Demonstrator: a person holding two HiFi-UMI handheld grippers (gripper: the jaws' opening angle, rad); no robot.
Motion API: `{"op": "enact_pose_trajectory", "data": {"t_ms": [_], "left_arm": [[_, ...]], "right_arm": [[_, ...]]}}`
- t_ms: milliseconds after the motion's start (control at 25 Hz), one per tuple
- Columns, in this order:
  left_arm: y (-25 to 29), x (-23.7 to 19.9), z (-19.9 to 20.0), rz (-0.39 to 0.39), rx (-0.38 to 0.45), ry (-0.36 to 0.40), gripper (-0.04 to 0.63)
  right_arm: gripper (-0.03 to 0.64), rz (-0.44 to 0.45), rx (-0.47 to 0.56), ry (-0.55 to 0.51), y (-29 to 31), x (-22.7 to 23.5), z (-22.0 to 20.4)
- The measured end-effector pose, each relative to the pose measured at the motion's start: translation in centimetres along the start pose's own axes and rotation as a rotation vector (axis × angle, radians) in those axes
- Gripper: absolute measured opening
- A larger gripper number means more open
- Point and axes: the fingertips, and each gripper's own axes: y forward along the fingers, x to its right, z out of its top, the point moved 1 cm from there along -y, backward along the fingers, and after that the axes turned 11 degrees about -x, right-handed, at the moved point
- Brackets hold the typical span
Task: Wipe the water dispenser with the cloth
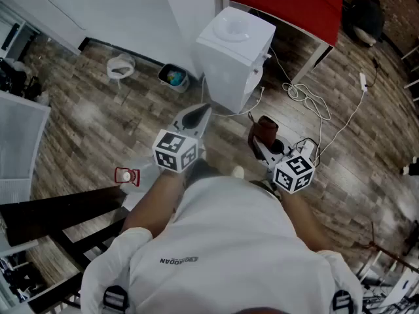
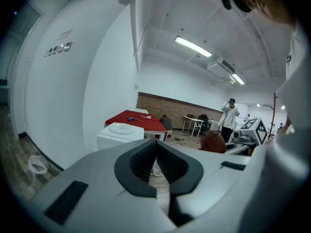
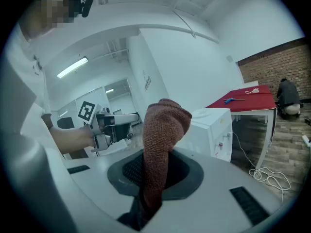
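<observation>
Person stands on wood floor (image 1: 98, 120), one tool in each hand, both held out fwd at about waist level.

Right tool (image 1: 260, 140): jaws clamped on the cloth (image 3: 163, 130), a reddish-brown knit rag. It is pinched low btwn the pads, and the rest stands up above the jaws w/ its top folded over. Head view shows the same cloth (image 1: 265, 129) bunched at the tool's tip.

Left tool (image 2: 156, 141): jaws closed tip to tip, nothing btwn them. In head view the left tool (image 1: 200, 112) points toward the dispenser's base, not touching it.

Water dispenser (image 1: 236, 51): white box-shaped unit, round recess on top, taps on the front face seen in right gripper view (image 3: 214, 130). It stands on the floor ahead of both tools, just beside a white wall corner and next to the red counter (image 1: 288, 5). Cloth is apart from dispenser, no contact.

White cables (image 1: 314, 106) lie looped on the floor by the counter leg. Small bin (image 1: 173, 77) sits at the wall, left of the dispenser.
</observation>
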Motion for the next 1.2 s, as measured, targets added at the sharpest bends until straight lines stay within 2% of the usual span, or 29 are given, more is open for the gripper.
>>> {"op": "enact_pose_trajectory", "data": {"t_ms": [760,960,1200], "left_arm": [[0.5,-1.4,-0.2,0.002,-0.001,-0.001,-0.008],[0.6,-3.0,-0.2,0.007,-0.008,0.001,-0.008],[1.2,-5.8,0.0,0.01,-0.02,0.018,-0.008]], "right_arm": [[0.054,0.043,0.001,0.076,1.8,0.7,0.5],[0.054,0.04,-0.011,0.144,3.3,1.8,0.9],[0.054,0.033,-0.013,0.166,6.1,3.2,3.2]]}}
